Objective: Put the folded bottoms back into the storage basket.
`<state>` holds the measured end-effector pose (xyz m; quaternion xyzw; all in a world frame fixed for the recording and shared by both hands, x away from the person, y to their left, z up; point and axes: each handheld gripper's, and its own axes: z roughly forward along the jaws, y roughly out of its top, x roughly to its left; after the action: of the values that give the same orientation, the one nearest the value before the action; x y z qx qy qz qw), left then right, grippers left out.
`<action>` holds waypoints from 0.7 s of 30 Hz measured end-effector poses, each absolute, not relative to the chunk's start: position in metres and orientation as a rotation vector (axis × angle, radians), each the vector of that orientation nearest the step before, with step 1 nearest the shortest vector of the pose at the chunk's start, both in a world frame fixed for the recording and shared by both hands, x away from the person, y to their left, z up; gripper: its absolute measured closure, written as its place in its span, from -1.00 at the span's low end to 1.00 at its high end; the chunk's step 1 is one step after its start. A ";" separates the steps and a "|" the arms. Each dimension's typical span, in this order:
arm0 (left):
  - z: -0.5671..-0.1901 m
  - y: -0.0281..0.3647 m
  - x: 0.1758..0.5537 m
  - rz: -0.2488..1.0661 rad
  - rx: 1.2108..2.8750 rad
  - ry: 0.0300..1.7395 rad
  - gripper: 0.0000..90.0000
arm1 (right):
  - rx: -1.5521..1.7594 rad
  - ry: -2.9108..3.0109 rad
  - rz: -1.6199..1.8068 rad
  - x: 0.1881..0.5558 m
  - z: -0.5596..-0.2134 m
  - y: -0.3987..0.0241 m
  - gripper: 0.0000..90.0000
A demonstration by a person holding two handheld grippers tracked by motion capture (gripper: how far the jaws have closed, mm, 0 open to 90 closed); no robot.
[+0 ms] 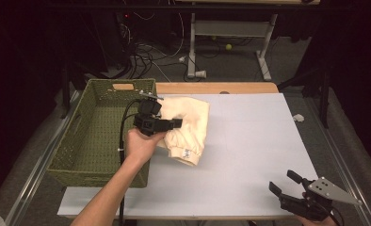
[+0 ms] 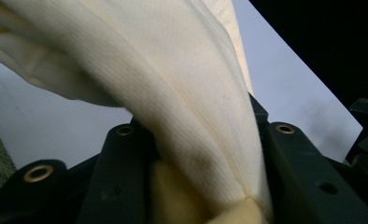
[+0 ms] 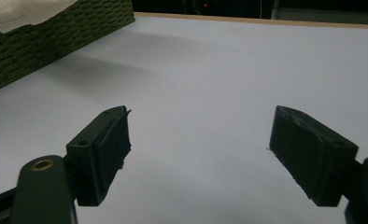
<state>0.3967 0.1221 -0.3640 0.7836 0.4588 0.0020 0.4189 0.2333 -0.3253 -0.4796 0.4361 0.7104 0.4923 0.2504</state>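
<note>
The table (image 1: 249, 155) is a pale sheet under dim light, a dark floor with cables beyond; a green woven basket (image 1: 99, 136) stands at its left edge. The left tongs (image 1: 172, 124) pinch a bunched fold of the cream garment (image 1: 190, 125), which lies just right of the basket, partly lifted. The right tongs (image 1: 281, 182) rest spread and empty at the near right corner. Judged risks: the bunched fold slipping free under the hanging weight; trailing cloth snagging the basket rim and draping outside.
</note>
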 end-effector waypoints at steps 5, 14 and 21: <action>-0.363 0.130 0.396 0.014 1.952 1.164 0.36 | 1.187 1.933 1.341 0.233 -0.480 -0.325 -0.53; -0.358 0.146 0.391 0.033 1.926 1.177 0.36 | 1.185 1.936 1.340 0.233 -0.480 -0.325 -0.53; -0.356 0.154 0.388 0.048 1.917 1.178 0.36 | 1.170 1.948 1.330 0.233 -0.479 -0.324 -0.53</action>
<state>0.3881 0.1545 -0.3557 0.7688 0.4721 0.0194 0.4309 0.2333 -0.3235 -0.4794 0.4301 0.7161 0.4889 0.2513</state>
